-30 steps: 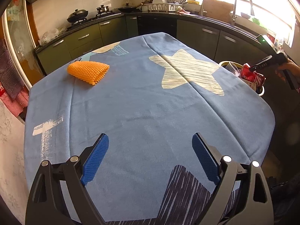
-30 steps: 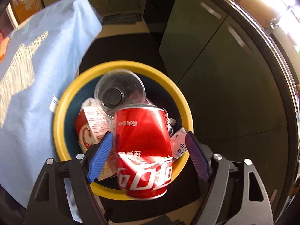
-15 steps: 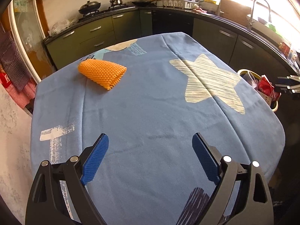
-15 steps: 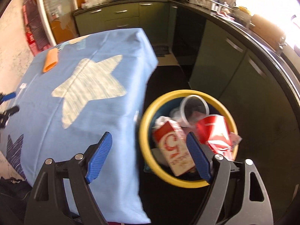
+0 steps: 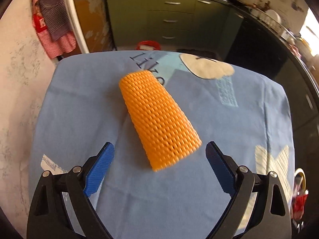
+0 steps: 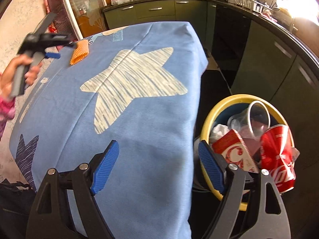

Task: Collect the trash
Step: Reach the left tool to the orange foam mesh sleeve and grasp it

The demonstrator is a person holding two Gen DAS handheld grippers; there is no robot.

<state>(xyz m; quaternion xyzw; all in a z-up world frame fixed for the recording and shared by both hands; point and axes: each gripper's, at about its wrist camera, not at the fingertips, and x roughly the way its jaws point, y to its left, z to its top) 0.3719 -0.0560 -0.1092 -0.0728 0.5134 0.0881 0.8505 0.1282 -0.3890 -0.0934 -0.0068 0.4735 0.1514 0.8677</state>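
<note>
On the left, the left tool (image 5: pixel 160 154) hangs over the blue-clothed counter (image 5: pixel 179 189) with its blue pads spread wide and nothing gripped. The orange foam net sleeve (image 5: pixel 157 117) lies flat on the cloth just ahead of it, the wide open end nearest, between the line of the two pads but touching neither. Its long axis runs away from the tool and leans toward the upper left, narrowing toward the far end. A grip looks likely to need the tool pushed a little further forward and lowered so the pads close across the sleeve's width.

The left hand is plainly the nearer one. The right tool (image 6: pixel 158 153) is likewise wide open and empty, over the counter's near right corner, well apart from the sleeve.

The right wrist view gives what the left barely shows: the yellow-rimmed bin (image 6: pixel 209 119) beside the counter's right edge, already holding a red can (image 6: pixel 277 153), a clear cup (image 6: pixel 257 117) and a red carton (image 6: pixel 231 149). It also shows the left tool from the side, low beside the sleeve
</note>
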